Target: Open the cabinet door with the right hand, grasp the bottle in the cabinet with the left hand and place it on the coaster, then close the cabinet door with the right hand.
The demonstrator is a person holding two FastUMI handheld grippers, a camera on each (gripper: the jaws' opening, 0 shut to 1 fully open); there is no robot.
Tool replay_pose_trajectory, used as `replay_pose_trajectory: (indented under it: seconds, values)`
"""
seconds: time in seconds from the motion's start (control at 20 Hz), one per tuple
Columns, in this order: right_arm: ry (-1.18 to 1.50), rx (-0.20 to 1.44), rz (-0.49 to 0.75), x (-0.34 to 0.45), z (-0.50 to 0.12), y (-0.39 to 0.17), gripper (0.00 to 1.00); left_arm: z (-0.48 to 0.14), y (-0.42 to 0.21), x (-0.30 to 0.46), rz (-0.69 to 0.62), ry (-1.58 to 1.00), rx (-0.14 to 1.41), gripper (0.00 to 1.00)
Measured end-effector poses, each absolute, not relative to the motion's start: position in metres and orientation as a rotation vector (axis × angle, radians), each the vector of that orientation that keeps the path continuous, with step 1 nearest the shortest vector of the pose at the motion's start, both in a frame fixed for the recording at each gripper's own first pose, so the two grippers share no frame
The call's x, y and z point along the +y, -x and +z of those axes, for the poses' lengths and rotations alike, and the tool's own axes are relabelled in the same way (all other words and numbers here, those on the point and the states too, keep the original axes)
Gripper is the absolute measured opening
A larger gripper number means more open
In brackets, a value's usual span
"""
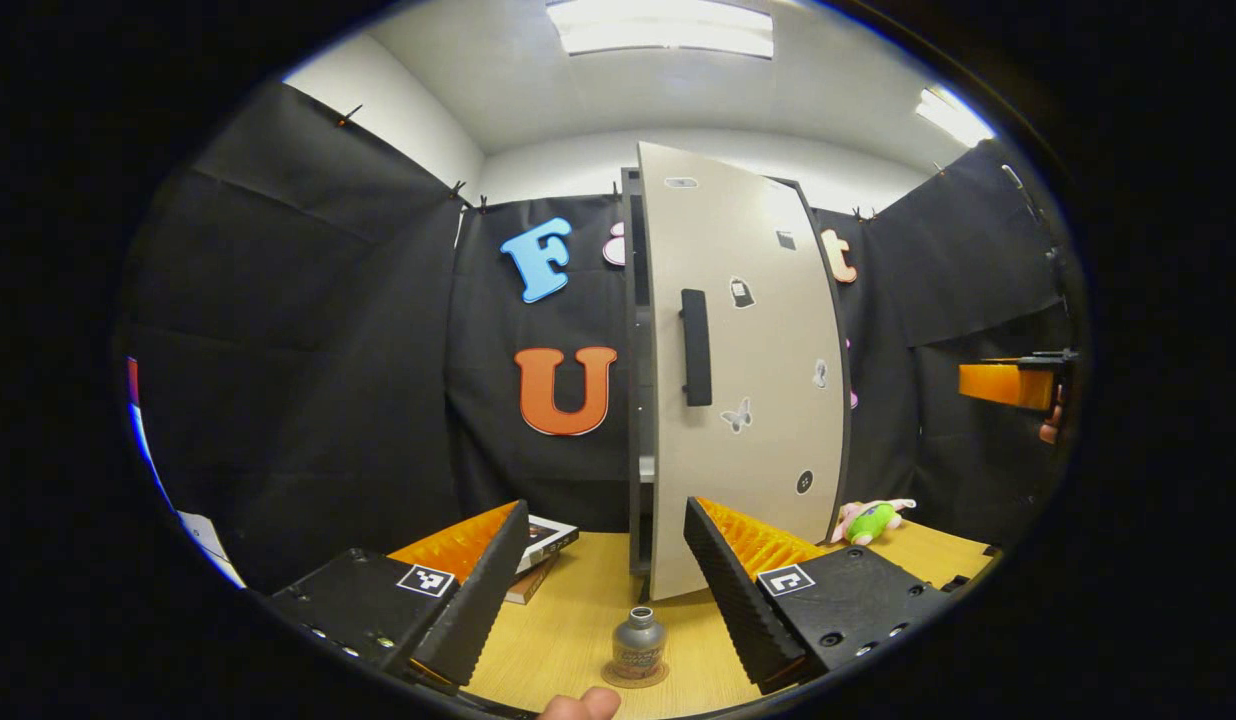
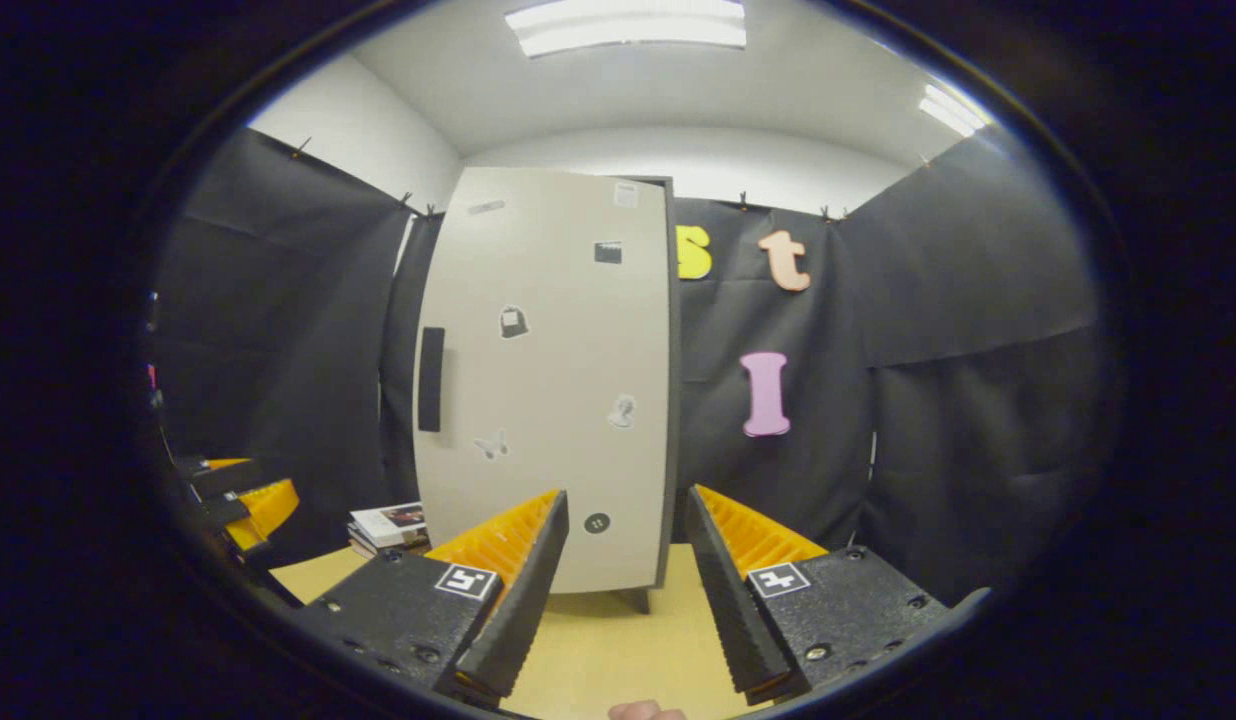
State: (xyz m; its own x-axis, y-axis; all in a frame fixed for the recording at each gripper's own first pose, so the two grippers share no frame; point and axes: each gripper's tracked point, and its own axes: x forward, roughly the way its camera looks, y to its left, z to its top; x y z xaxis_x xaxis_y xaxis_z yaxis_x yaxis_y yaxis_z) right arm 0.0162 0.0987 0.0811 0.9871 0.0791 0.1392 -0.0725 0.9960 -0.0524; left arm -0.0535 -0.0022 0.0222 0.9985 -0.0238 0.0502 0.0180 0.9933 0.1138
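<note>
A small grey metal bottle [image 1: 639,642] stands upright on a round coaster [image 1: 661,677] on the wooden table. My left gripper [image 1: 606,512] is open above and behind the bottle, and neither finger touches it. Beyond them the tall cabinet's pale door [image 1: 758,330] with its dark handle [image 1: 695,347] stands slightly ajar, its handle edge off the dark frame. My right gripper [image 2: 626,502] is open and holds nothing. It faces the door [image 2: 548,400] from a distance, with the handle [image 2: 431,378] to its left. It also shows as the right gripper [image 1: 1013,385] at the far right.
A stack of books [image 1: 543,545] lies left of the cabinet. A green and pink plush toy [image 1: 871,520] lies to its right. The wooden table [image 2: 618,640] runs up to the cabinet's foot. The left gripper [image 2: 248,505] sits low at the left edge.
</note>
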Motion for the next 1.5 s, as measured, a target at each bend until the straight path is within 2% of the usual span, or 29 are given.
replay_pose_trajectory:
  seconds: [0.2,0.55,1.5]
  values:
    - [0.019,-0.098,-0.020,0.058,0.042,0.021,0.78,0.018,0.063,-0.025,-0.062,-0.101,-0.044,0.94]
    - [-0.038,-0.064,-0.104,0.022,0.031,0.029,0.78,0.021,0.071,-0.045,-0.097,-0.098,-0.046,0.94]
    - [-0.070,-0.101,-0.070,0.031,0.048,0.034,0.78,0.027,0.085,-0.038,-0.067,-0.087,-0.038,0.94]
